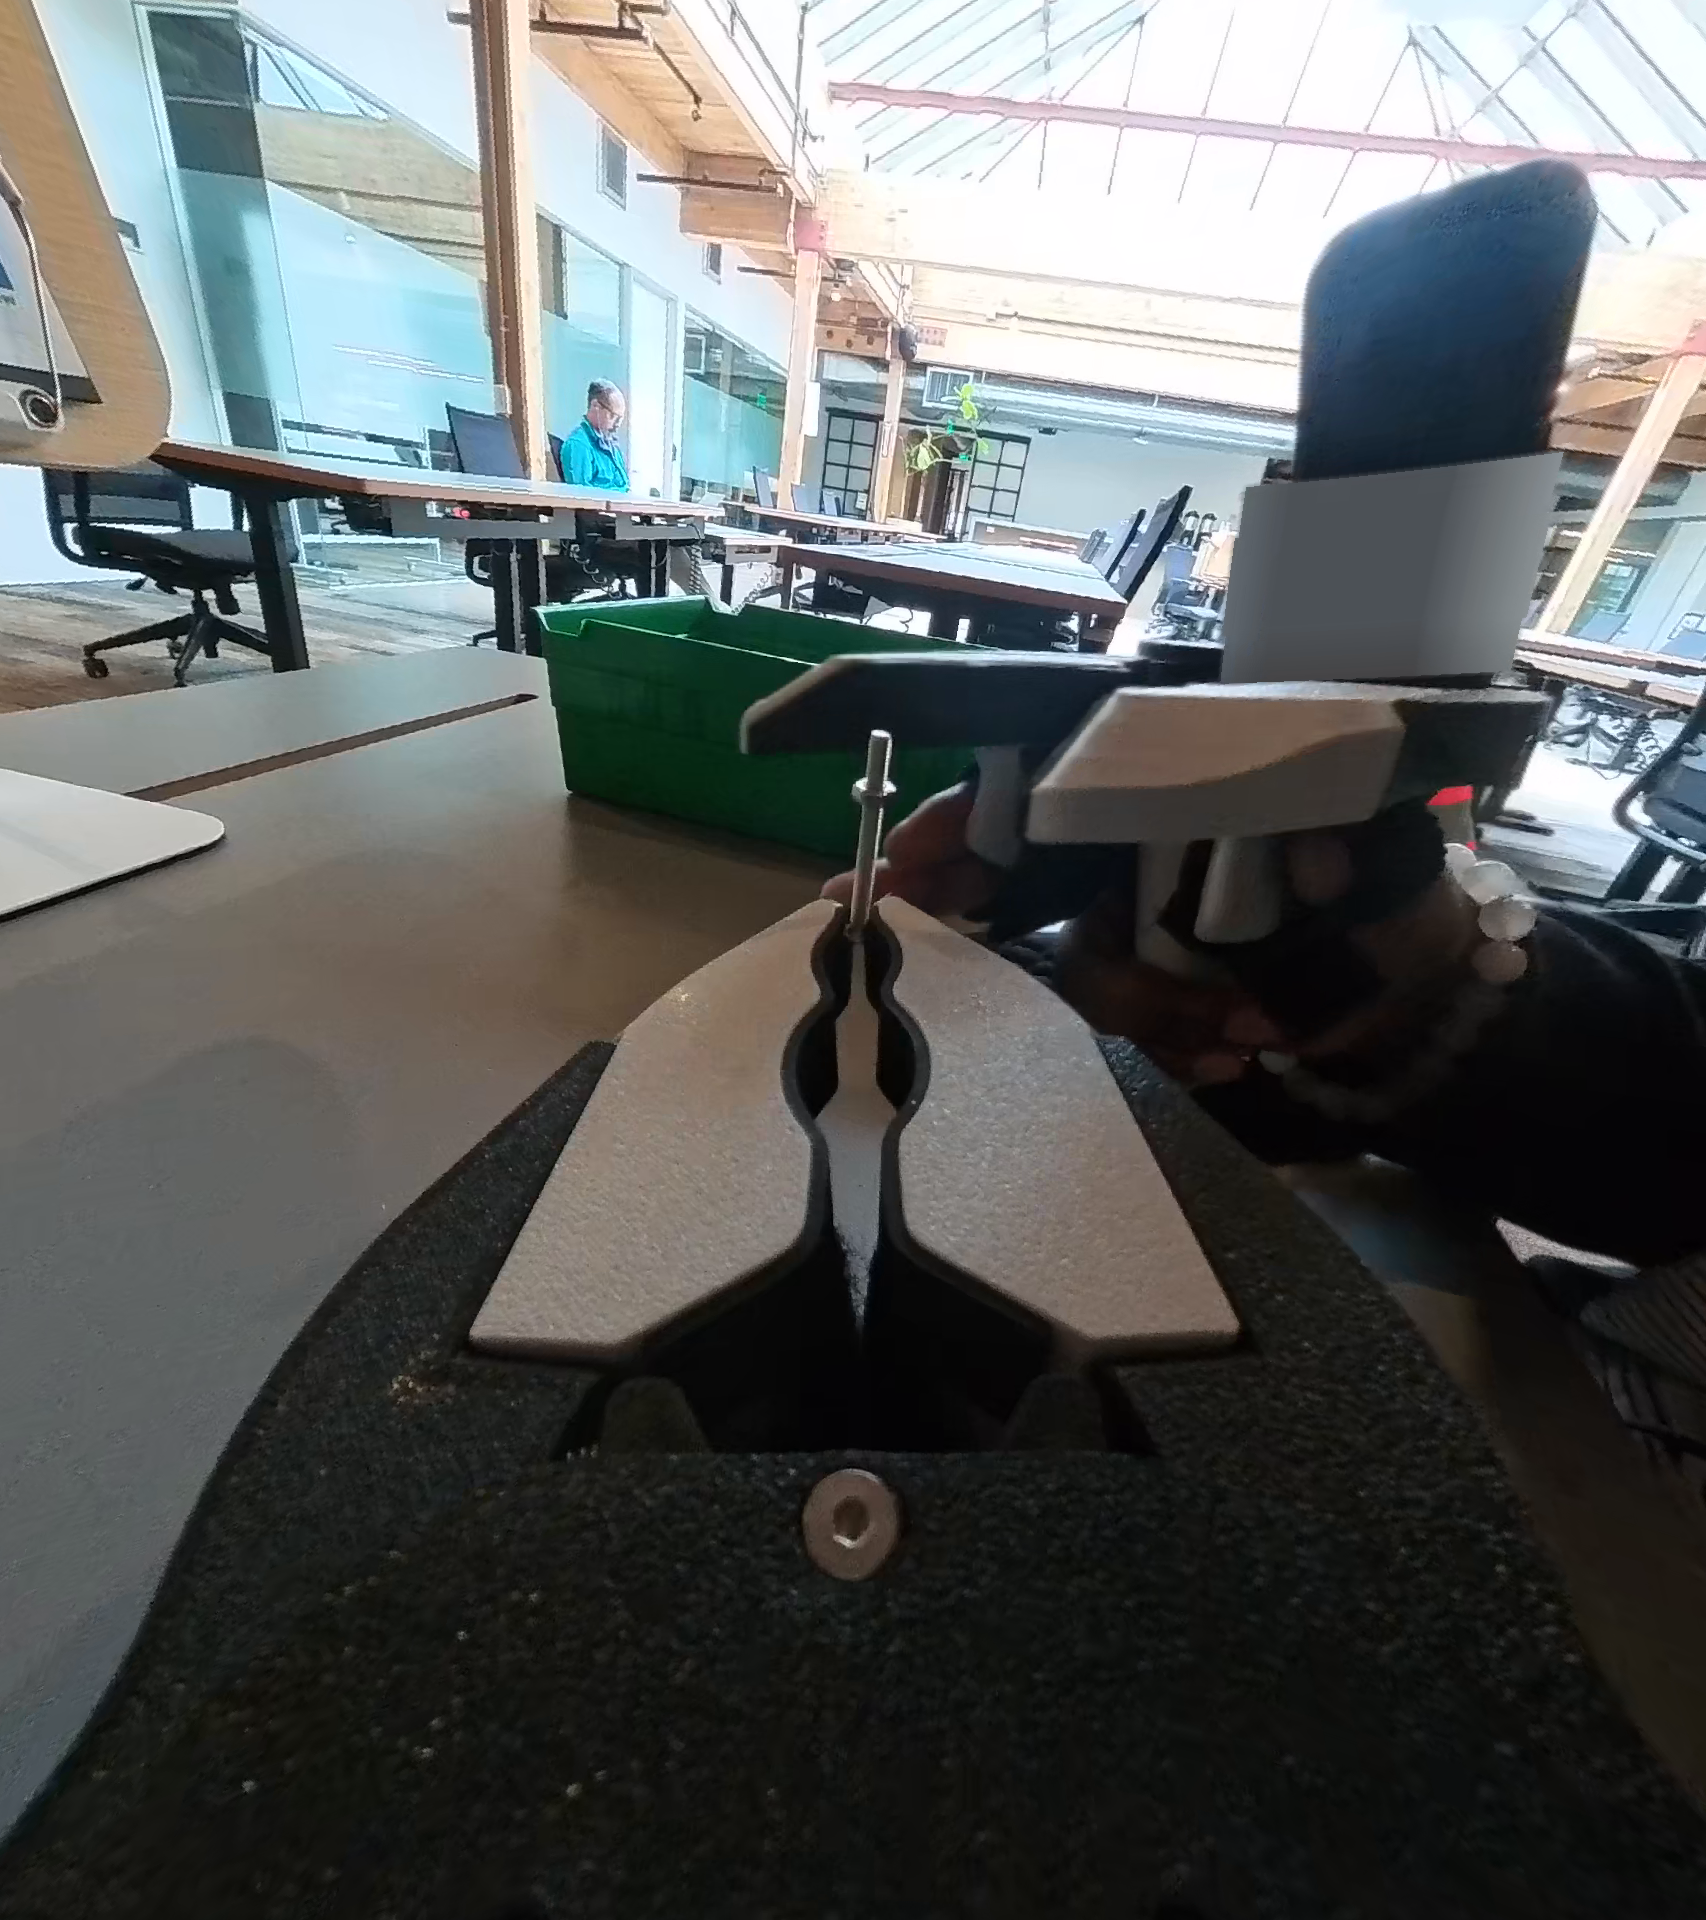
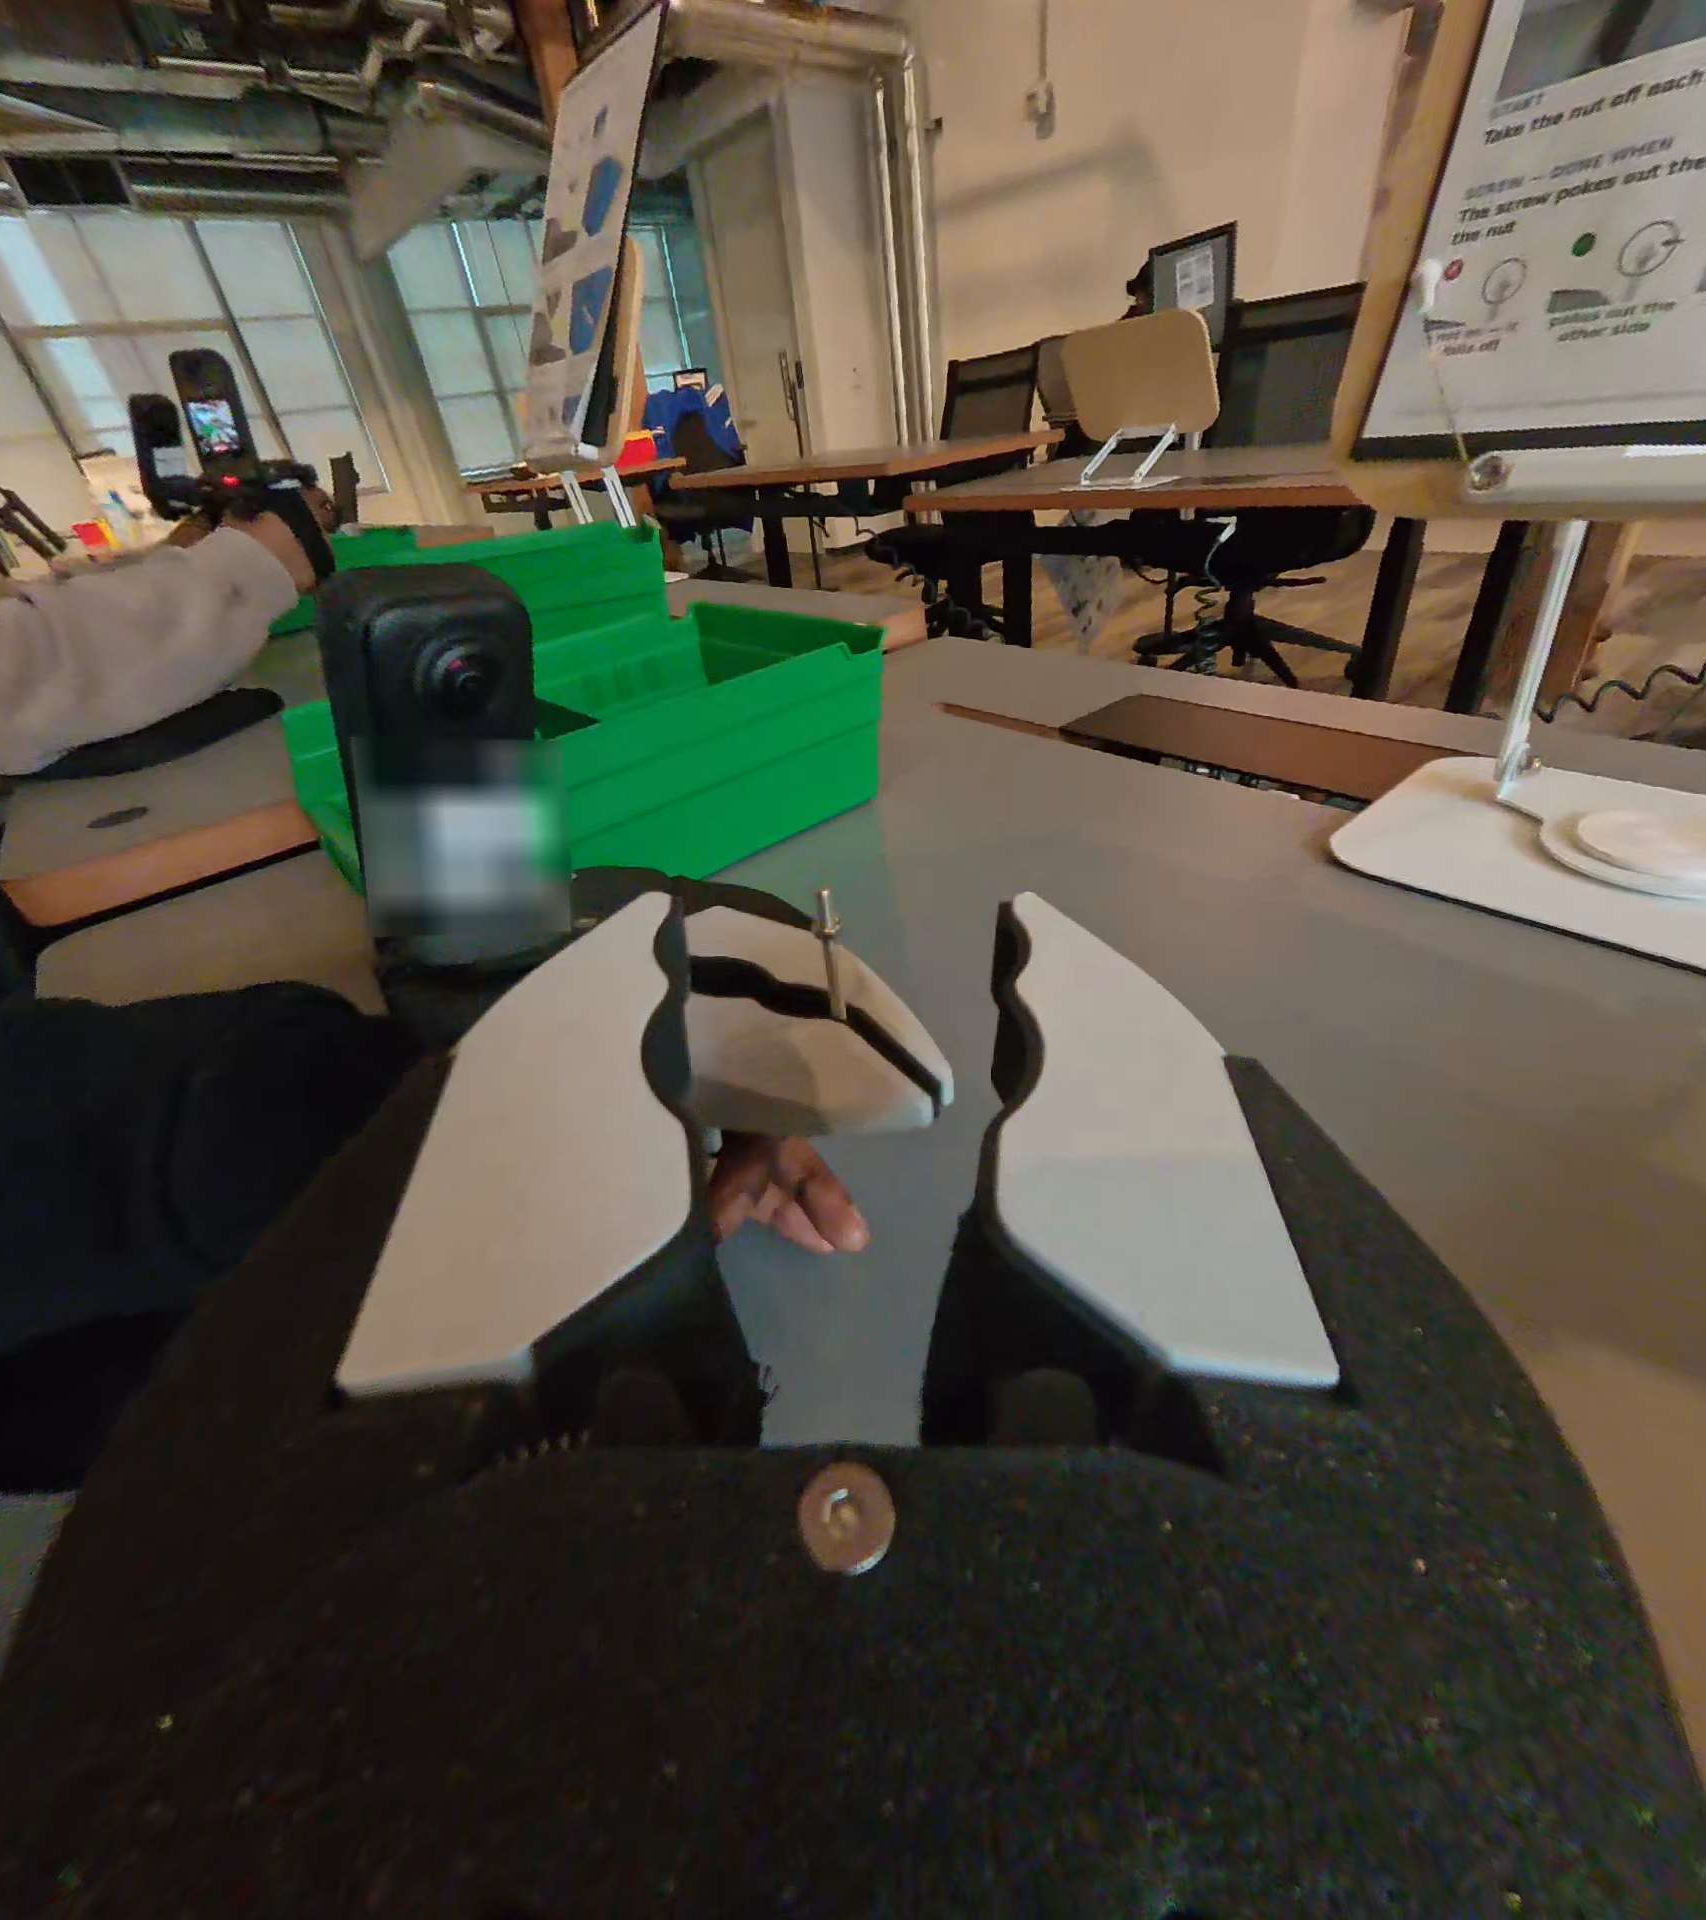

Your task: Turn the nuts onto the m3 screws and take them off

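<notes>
Left gripper (image 1: 857, 925): jaws closed, tips clamping the lower end of an upright screw (image 1: 868, 842) at frame centre. A nut (image 1: 874, 792) sits on the shank just below its top end. Right gripper (image 2: 844, 971): jaws spread wide, nothing gripped; the screw stands between its fingers (image 2: 1067, 997), touching neither. Behind, upper centre of frame, a green bin (image 1: 683, 717) rests on the grey table (image 1: 257, 935).
</notes>
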